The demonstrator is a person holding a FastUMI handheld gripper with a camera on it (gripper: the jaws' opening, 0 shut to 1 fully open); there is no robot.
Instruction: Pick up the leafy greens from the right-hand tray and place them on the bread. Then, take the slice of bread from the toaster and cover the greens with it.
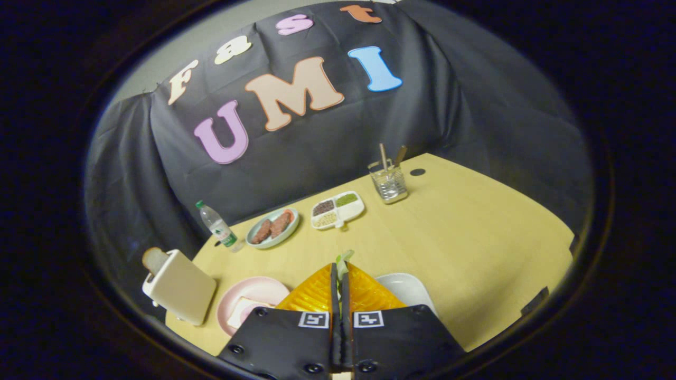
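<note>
My gripper (340, 270) is shut on the leafy greens (344, 260), a thin pale-green leaf sticking out past the fingertips, held above the table. Below and left of the fingers lies a pink plate (232, 306) with a slice of bread (244, 310) on it, partly hidden by the gripper body. Further left stands a cream toaster (180, 287) with another slice of bread (155, 258) poking out of its slot. Just right of the fingers sits the white tray (409, 290), mostly covered by the gripper.
On the far side of the wooden table (475, 237) stand a water bottle (217, 226), a pale plate with sausages (273, 228), a white divided dish of grains (338, 209) and a clear holder with utensils (389, 182).
</note>
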